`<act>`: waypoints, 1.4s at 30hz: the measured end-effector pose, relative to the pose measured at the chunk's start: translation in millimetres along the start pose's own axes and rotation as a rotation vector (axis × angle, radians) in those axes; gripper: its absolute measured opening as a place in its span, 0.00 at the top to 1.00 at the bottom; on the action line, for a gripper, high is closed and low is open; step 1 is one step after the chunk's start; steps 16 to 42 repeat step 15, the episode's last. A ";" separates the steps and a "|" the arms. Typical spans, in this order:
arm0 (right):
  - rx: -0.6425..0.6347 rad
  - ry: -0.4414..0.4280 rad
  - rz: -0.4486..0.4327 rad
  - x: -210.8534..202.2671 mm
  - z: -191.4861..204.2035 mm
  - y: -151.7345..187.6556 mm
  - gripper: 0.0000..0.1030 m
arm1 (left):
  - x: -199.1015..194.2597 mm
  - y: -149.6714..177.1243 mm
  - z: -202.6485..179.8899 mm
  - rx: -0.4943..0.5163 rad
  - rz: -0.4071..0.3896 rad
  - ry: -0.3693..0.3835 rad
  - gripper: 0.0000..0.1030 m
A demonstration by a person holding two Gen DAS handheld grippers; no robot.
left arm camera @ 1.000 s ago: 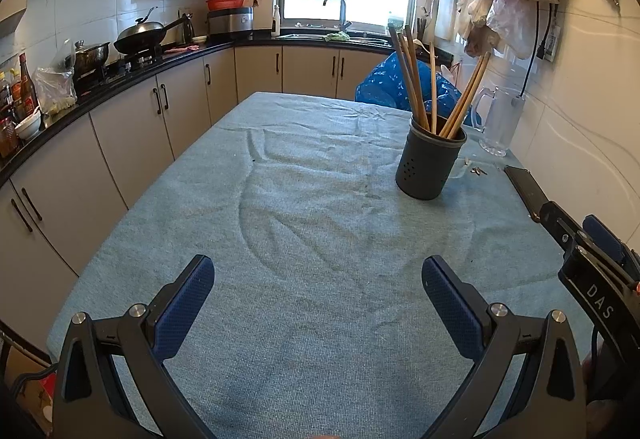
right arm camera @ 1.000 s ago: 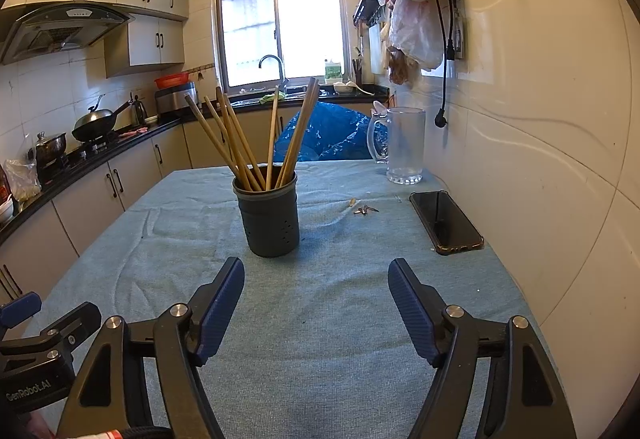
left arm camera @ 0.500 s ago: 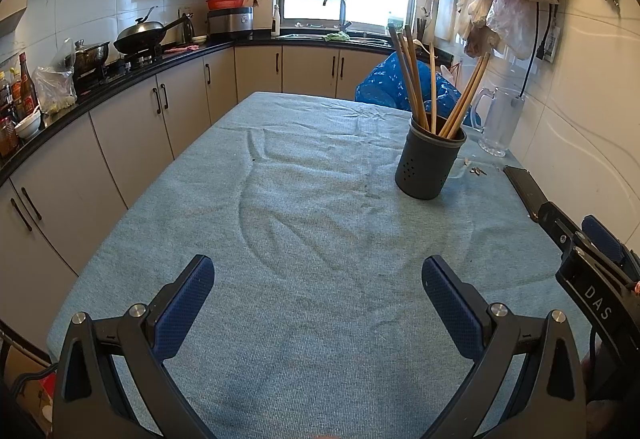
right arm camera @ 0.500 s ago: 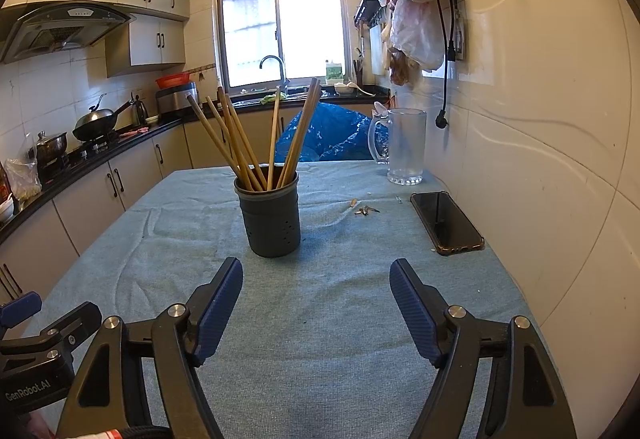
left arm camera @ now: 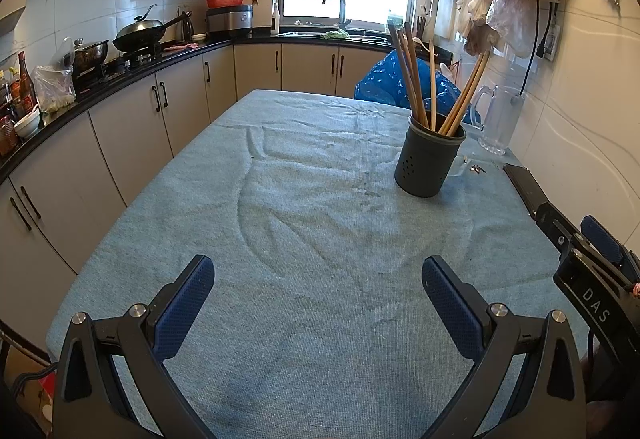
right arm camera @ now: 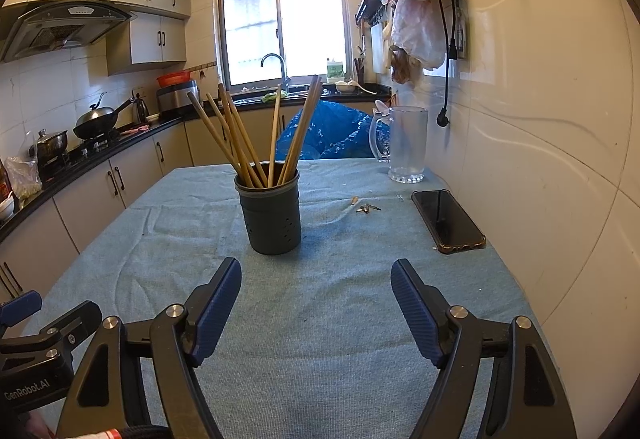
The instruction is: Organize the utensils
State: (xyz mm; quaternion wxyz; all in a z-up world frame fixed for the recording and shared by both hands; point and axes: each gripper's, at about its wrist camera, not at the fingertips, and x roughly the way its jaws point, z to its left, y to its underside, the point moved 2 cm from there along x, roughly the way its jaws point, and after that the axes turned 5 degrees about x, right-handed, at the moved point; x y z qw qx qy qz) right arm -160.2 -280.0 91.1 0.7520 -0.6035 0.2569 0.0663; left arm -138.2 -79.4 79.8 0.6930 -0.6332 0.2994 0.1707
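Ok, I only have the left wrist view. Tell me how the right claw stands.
Observer: The right claw is open and empty. The chopstick holder stands ahead of it, untouched and closer to the left finger's line.
Operator: Now describe the dark slab that's cut off at my right edge.
Observer: It's a phone, lying flat with its screen up. The near end you can't see rests on the cloth, to the right of the claw and apart from it.
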 end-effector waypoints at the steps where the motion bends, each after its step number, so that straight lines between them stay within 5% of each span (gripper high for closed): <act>1: 0.000 0.000 0.000 0.1 -0.1 0.0 0.21 | 0.0 0.0 0.1 0.000 0.000 0.000 0.00; 42: -0.016 0.007 0.015 3.8 1.9 2.1 0.21 | 6.2 -7.7 3.4 0.005 -0.016 -0.010 0.00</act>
